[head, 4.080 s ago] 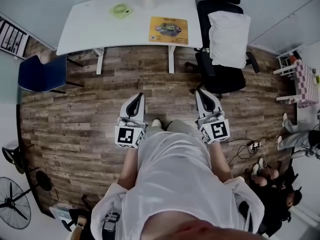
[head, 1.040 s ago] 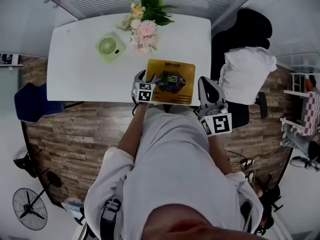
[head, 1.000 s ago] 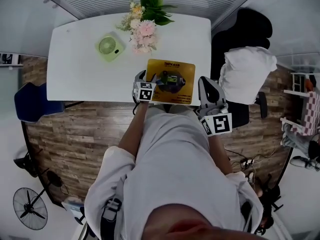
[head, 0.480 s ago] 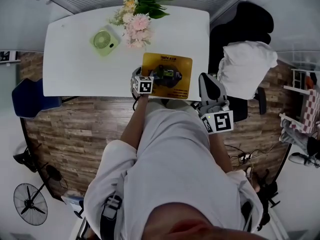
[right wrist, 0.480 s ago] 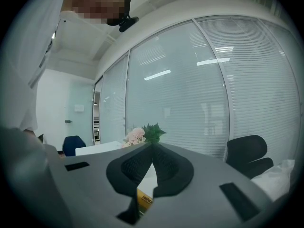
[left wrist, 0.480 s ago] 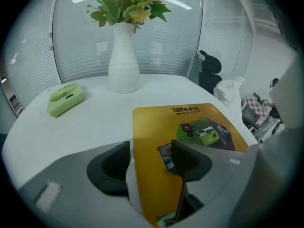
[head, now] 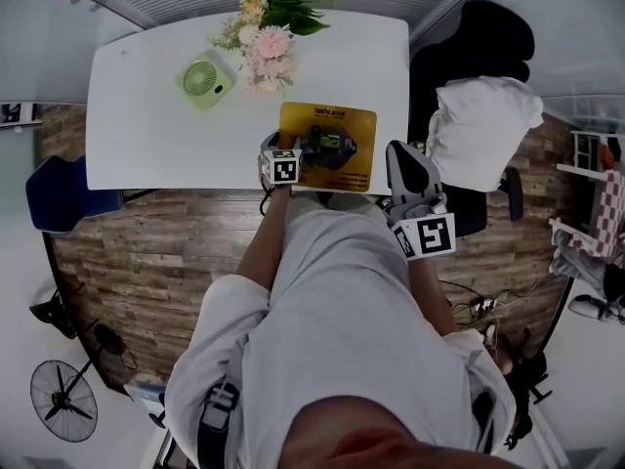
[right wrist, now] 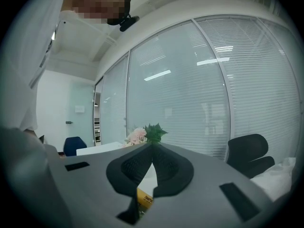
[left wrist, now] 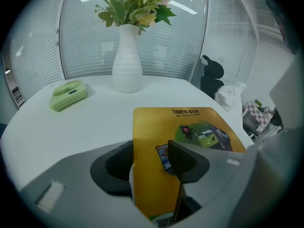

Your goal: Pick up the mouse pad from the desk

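Observation:
A yellow mouse pad (head: 337, 137) (left wrist: 152, 127) with a printed picture lies flat near the front edge of the white desk (head: 146, 115) (left wrist: 71, 132). My left gripper (head: 281, 147) (left wrist: 149, 150) points steeply down at the pad's near left part. Its jaws straddle the pad's left edge and are closing, with a gap still showing between the pads. My right gripper (head: 398, 150) (right wrist: 152, 148) hangs level at the desk's front edge, right of the pad, fingertips together and holding nothing. A sliver of the pad (right wrist: 145, 198) shows below its jaws.
A green desk fan (head: 200, 79) (left wrist: 69, 94) and a white vase of flowers (head: 269, 37) (left wrist: 127, 65) stand behind the pad. A black chair with a white cushion (head: 483, 135) is at the desk's right, a blue chair (head: 59, 193) at its left.
The person has walked up to the desk. Over the last second the left gripper sank onto the pad's left edge. The right gripper stayed put.

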A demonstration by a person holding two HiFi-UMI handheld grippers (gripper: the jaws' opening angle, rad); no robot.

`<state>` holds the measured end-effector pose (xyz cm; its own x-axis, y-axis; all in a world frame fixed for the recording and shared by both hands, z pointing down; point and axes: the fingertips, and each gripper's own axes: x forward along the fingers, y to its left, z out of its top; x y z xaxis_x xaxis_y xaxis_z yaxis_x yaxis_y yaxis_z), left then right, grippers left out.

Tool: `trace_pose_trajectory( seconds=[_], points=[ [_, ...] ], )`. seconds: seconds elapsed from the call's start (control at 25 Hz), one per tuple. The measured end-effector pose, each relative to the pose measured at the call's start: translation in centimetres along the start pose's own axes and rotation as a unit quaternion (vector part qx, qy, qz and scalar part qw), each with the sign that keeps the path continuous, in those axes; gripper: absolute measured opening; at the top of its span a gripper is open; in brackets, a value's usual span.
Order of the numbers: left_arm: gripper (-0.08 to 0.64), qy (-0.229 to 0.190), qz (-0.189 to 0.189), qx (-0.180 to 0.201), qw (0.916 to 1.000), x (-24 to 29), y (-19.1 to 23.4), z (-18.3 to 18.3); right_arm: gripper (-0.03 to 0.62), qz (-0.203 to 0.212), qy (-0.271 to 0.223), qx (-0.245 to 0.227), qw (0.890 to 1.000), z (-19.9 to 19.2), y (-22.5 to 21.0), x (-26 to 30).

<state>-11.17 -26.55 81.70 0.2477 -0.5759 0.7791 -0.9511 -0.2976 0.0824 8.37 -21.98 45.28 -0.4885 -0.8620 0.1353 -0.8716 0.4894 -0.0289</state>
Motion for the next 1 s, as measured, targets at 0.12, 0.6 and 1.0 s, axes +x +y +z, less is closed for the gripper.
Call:
trace_pose_trajectory(
  seconds=[0.12, 0.6, 1.0],
  points=[
    [0.212, 0.003, 0.001, -0.007, 1.0000, -0.2, -0.1, -0.1, -0.002, 0.000, -0.001, 0.000, 1.000, 0.1, 0.3, -0.2],
    [0.043, -0.004, -0.065, -0.019, 0.9977, -0.7, -1.3, -0.2, -0.002, -0.007, -0.012, -0.007, 1.000, 0.7, -0.3, -0.9],
    [0.029, -0.065, -0.099, 0.001, 0.9929, -4.9, -3.3, 2.2, -0.002, -0.009, -0.011, -0.006, 1.000, 0.3, -0.9, -1.7]
  ],
)
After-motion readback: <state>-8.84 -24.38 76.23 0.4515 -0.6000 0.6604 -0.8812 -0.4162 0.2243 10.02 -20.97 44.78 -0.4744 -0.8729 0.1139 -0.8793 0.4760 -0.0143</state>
